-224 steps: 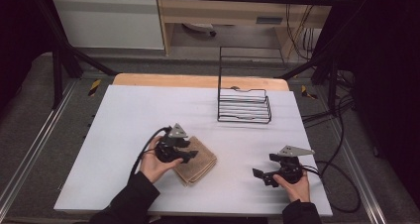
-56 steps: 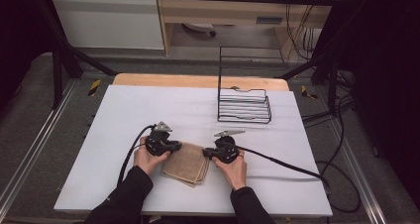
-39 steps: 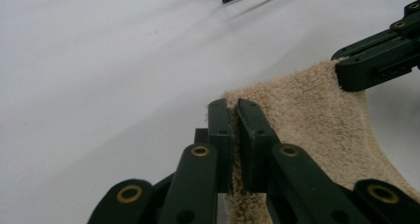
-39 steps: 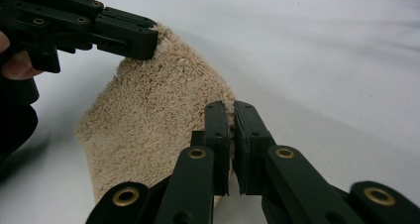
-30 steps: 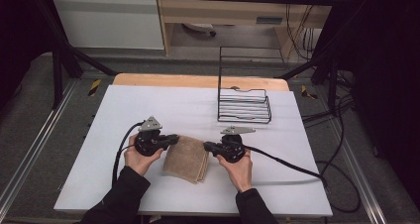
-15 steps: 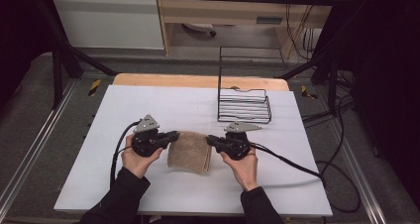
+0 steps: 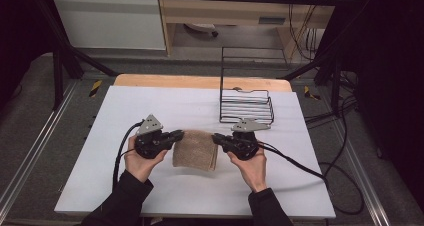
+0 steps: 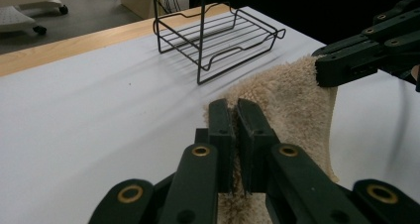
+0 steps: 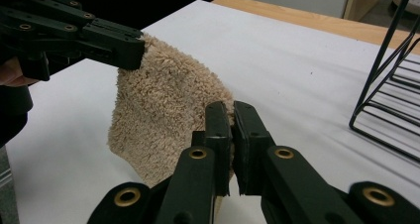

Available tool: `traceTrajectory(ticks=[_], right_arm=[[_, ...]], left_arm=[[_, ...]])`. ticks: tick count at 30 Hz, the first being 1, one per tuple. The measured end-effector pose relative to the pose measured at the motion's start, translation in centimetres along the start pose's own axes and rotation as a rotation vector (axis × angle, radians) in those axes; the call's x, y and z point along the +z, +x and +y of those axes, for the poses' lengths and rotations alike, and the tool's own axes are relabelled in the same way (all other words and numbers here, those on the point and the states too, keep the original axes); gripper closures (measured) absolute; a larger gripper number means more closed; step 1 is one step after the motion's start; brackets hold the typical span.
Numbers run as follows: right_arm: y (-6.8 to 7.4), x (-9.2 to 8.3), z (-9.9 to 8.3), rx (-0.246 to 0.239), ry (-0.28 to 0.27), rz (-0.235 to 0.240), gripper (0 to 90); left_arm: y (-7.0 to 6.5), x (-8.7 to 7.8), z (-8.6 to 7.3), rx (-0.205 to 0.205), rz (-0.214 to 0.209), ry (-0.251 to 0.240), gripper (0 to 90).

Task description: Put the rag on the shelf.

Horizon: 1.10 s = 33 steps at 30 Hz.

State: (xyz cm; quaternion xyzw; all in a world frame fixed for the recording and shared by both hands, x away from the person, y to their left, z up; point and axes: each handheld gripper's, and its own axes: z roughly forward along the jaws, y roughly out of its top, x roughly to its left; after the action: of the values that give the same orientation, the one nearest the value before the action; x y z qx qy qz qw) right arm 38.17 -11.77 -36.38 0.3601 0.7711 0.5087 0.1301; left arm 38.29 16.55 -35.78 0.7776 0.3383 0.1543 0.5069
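A beige terry towel [image 7: 196, 148] hangs stretched between my two grippers over the white table [image 7: 150, 103]. My left gripper [image 7: 178, 134] is shut on the towel's left upper corner, and my right gripper [image 7: 216, 138] is shut on its right upper corner. In the left gripper view the black jaws [image 8: 236, 116] pinch the towel [image 8: 285, 97], with the other gripper [image 8: 369, 53] clamped on the far corner. In the right gripper view the jaws [image 9: 232, 119] grip the towel [image 9: 163, 110], which droops down toward the table, and the other gripper [image 9: 79, 33] holds the opposite corner.
A black wire rack [image 7: 247, 104] stands on the table behind the right hand, seen also as the rack [image 8: 218, 33] and the rack [image 9: 391, 85]. A wooden strip [image 7: 200, 81] edges the table's far side. Cables [image 7: 310, 168] trail from the grippers to the right.
Both grippers have risen with the towel's corners, lifting the towel so it hangs between them instead of lying flat. The hands have moved slightly farther up the table.
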Motion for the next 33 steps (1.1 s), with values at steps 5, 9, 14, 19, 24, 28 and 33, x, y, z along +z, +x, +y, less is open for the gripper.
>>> traceTrajectory(ticks=[5, 9, 14, 19, 24, 28, 33], right_arm=[[0.1, -0.8, 0.7, -0.027, -0.014, -0.009, 86.0], [0.1, -1.5, 1.3, -0.037, -0.029, -0.021, 86.0], [-0.1, -2.4, 2.0, -0.049, -0.044, -0.039, 86.0], [-0.4, -3.2, 2.6, -0.057, -0.056, -0.058, 86.0], [-0.8, -4.0, 3.3, -0.067, -0.074, -0.079, 86.0], [-1.1, -4.8, 3.8, -0.074, -0.091, -0.097, 86.0], [-1.5, -5.7, 4.2, -0.071, -0.113, -0.116, 86.1]], left_arm=[[-0.3, -0.1, 0.8, 0.004, 0.003, -0.025, 85.5], [-0.7, 0.0, 1.4, 0.014, 0.001, -0.044, 85.4], [-1.0, 0.3, 2.2, 0.014, -0.002, -0.064, 85.4], [-1.3, 0.6, 3.0, 0.017, -0.003, -0.086, 85.5], [-1.7, 1.1, 4.0, 0.021, -0.007, -0.103, 85.4], [-2.1, 1.4, 4.7, 0.028, -0.009, -0.123, 85.4], [-2.5, 1.9, 5.6, 0.032, -0.015, -0.150, 85.5]])
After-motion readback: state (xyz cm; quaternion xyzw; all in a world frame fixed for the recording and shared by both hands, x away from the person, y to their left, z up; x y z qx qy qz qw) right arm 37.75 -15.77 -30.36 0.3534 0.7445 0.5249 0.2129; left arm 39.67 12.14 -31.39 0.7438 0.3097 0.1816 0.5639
